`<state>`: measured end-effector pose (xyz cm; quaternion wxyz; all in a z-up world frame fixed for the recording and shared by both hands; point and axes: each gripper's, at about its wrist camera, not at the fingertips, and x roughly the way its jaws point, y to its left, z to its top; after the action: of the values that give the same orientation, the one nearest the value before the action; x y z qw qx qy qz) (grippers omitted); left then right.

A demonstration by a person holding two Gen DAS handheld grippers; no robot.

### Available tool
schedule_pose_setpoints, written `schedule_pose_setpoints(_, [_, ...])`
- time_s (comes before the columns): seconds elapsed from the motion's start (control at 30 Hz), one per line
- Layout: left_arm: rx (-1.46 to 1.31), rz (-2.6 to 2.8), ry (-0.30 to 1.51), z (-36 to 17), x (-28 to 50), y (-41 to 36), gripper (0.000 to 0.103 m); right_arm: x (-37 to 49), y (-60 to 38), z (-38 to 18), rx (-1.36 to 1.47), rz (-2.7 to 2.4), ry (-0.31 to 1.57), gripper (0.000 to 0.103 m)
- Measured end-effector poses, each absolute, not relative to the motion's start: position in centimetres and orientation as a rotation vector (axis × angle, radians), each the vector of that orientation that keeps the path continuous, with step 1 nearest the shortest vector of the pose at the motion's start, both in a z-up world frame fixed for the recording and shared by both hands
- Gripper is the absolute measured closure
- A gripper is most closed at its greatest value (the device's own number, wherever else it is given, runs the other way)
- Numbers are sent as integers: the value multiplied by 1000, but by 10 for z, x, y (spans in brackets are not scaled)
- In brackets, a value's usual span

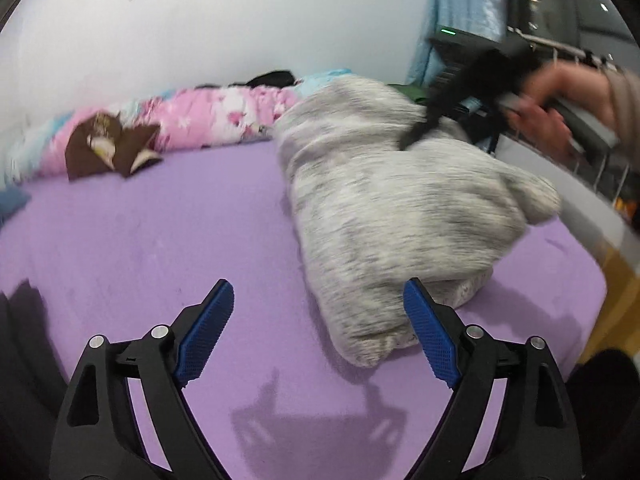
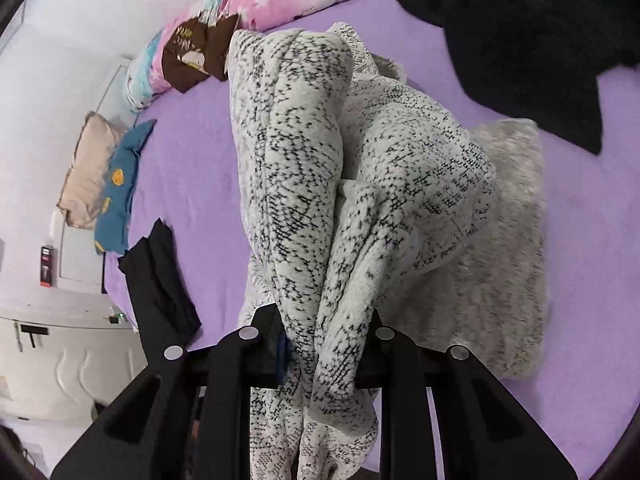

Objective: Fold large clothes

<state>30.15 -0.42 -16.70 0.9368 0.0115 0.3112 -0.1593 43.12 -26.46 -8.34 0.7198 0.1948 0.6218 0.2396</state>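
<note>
A grey-white speckled knit garment (image 1: 392,208) lies bunched on the purple bed sheet (image 1: 140,248). My left gripper (image 1: 318,300) is open and empty, just above the sheet, at the garment's near end. In the left wrist view my right gripper (image 1: 416,136) reaches in from the right and pinches the garment's far part. In the right wrist view the right gripper (image 2: 326,334) is shut on a thick bunch of the same garment (image 2: 304,168), which hangs lifted over a folded part (image 2: 504,240) on the sheet (image 2: 192,184).
A pink floral quilt (image 1: 200,116) and a brown cloth (image 1: 104,148) lie along the wall. A black garment (image 2: 520,48) lies at the far right, a folded black one (image 2: 160,276) at the left bed edge, next to pillows (image 2: 104,176). A rail (image 1: 600,160) borders the bed's right side.
</note>
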Motion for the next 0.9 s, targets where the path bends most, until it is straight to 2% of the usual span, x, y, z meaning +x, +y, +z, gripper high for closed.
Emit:
schedule_pose_setpoints(0.33, [110,-300,669,-181,320,-28,20,422,-339,-118,546,498,1353,81])
schedule_pose_setpoints(0.7, [-59,-422,739,-187,348,-30,18,432,-371,-146,585,543,1329,80])
schedule_pose_setpoints(0.9, [-216,-537,738,-178,369,-37,17,453,-376,-171,550,550,1373,75])
